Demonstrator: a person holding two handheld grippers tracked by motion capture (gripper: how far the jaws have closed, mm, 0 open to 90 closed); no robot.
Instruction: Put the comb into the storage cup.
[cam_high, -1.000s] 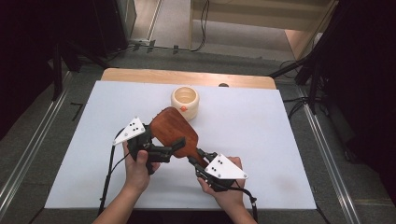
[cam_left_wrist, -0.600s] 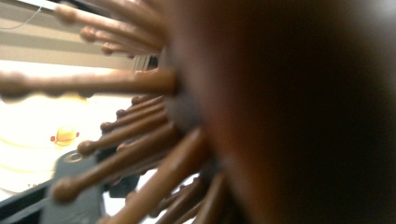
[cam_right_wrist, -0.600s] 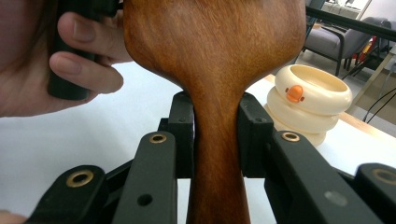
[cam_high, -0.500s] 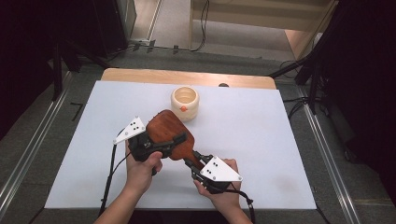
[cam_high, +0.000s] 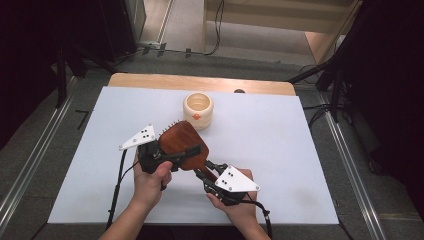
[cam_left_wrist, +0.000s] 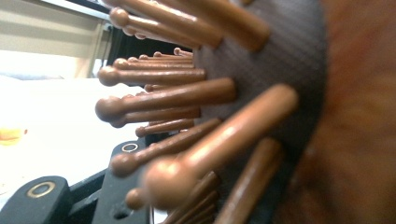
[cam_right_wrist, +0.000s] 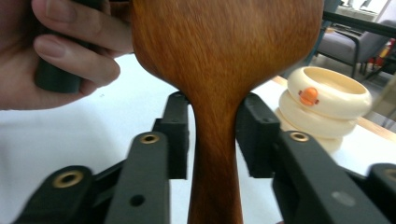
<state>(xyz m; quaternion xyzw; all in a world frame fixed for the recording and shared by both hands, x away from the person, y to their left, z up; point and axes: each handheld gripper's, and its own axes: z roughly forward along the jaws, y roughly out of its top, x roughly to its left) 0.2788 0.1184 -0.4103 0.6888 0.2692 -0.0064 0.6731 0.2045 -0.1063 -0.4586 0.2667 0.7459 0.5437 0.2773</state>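
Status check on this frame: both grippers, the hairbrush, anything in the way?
Left gripper shut on wooden hairbrush head, just closed. Right gripper straddling the handle, jaws easing open. Cream cup beyond the brush, apart from it.

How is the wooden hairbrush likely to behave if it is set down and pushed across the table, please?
The hairbrush looks like solid wood, so it is probably stiff and fairly heavy for its size. Its smooth, glossy handle may slip between fingers. Its round-tipped pins stand in a soft-looking pad, so lying pins-down it might rock rather than slide cleanly.

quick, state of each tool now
left tool: just closed on brush head
right tool: jaws just opening, handle between them, grip unclear
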